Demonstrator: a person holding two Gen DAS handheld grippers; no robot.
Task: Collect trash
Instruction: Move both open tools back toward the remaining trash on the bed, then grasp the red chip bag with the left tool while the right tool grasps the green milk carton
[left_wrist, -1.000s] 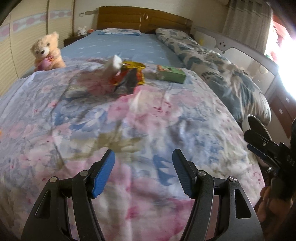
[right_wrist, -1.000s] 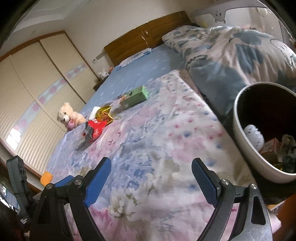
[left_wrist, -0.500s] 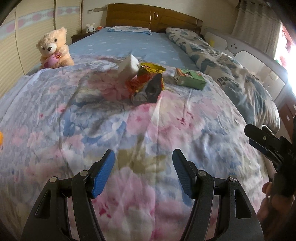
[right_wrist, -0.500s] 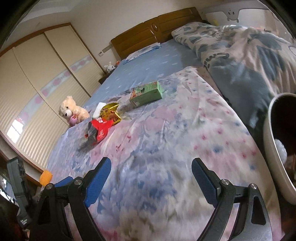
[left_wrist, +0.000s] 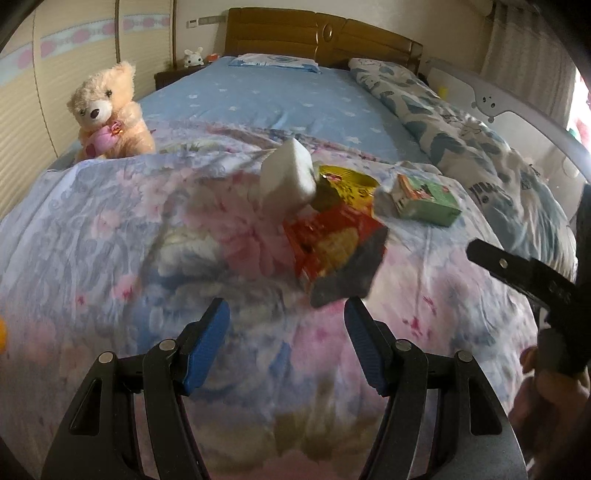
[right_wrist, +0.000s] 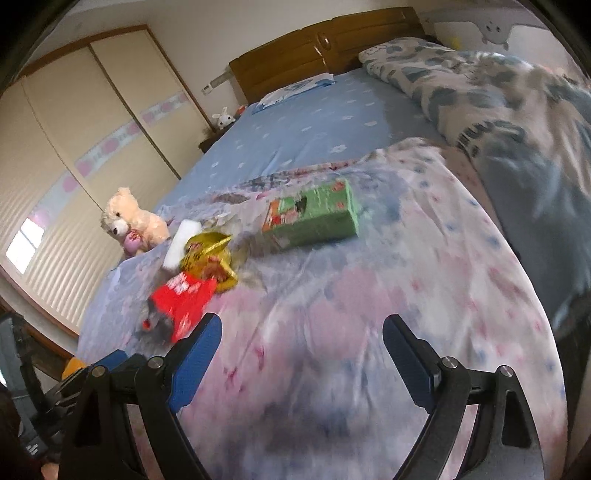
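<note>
Trash lies in a cluster on the floral quilt (left_wrist: 92, 240): a red snack wrapper (left_wrist: 332, 247) (right_wrist: 184, 299), a yellow wrapper (left_wrist: 347, 184) (right_wrist: 208, 251), a white block (left_wrist: 290, 181) (right_wrist: 181, 243) and a green carton (left_wrist: 421, 199) (right_wrist: 314, 218). My left gripper (left_wrist: 288, 332) is open and empty, just short of the red wrapper. My right gripper (right_wrist: 301, 354) is open and empty, in front of the green carton and to the right of the wrappers; part of it shows at the right of the left wrist view (left_wrist: 535, 280).
A teddy bear (left_wrist: 109, 110) (right_wrist: 131, 221) sits at the quilt's left edge. A folded patterned duvet (right_wrist: 498, 103) lies along the bed's right side. A wooden headboard (left_wrist: 321, 37) and a wardrobe (right_wrist: 74, 147) stand behind.
Both grippers have moved forward over the quilt toward the trash cluster, which now looks much closer. The white bin has left the right wrist view.
</note>
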